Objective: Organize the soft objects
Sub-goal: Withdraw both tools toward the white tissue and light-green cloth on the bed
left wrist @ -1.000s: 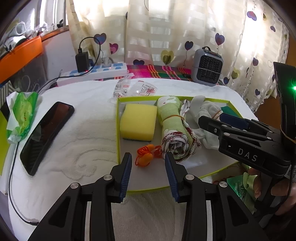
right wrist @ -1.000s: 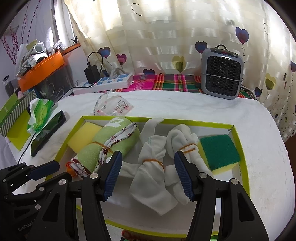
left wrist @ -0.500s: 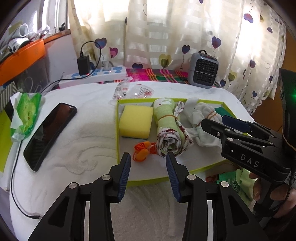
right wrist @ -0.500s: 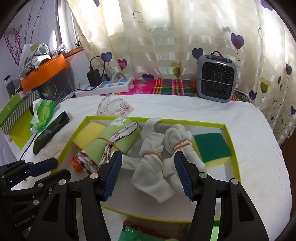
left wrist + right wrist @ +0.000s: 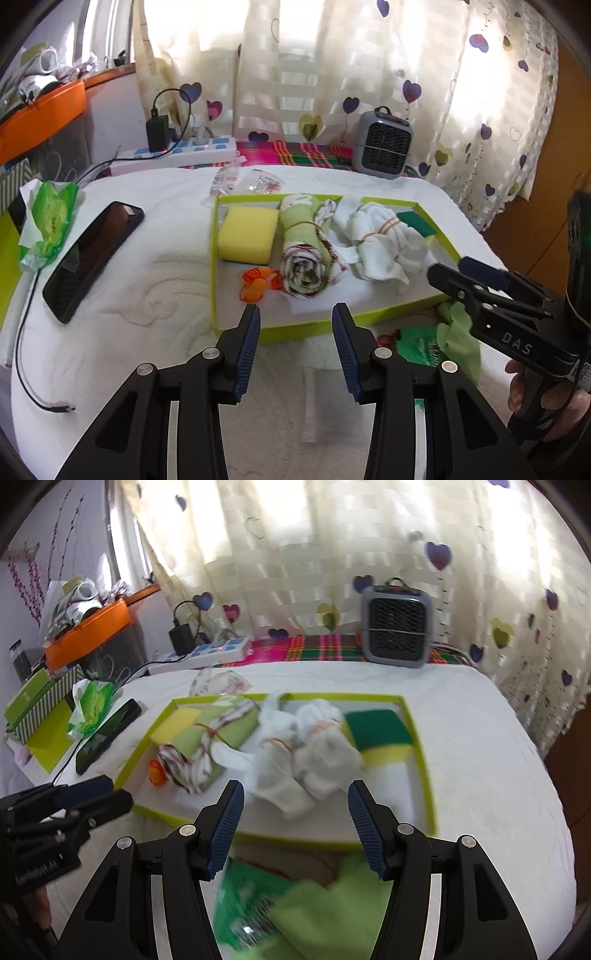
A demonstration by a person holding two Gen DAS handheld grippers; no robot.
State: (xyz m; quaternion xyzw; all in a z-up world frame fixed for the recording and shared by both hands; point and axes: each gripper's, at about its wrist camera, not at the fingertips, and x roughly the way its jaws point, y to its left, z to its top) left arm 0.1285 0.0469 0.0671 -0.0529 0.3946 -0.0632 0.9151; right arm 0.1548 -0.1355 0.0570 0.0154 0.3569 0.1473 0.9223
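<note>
Left gripper (image 5: 295, 332) and right gripper (image 5: 295, 819), jaws parted and empty, face the lime-rimmed cardboard tray (image 5: 306, 326) where banded rolled cloths (image 5: 306, 254) lie sorted.

Left gripper (image 5: 296, 325): both black fingers with blue pads come up from the bottom edge of its own view; the jaws stand apart and nothing is between them.
Left gripper in the right view (image 5: 92, 797): seen at 9 o'clock, side-on, its tips pointing toward 3 o'clock.
Right gripper (image 5: 295, 801): jaws stand wide apart, wider than the left ones; the pads touch nothing.
Right gripper in the left view (image 5: 461, 273): it enters from 4 o'clock, its tips pointing toward 10 o'clock.
Right hand (image 5: 543, 406): at 4 o'clock in the left view, fingers wrapped around the black handle.
</note>
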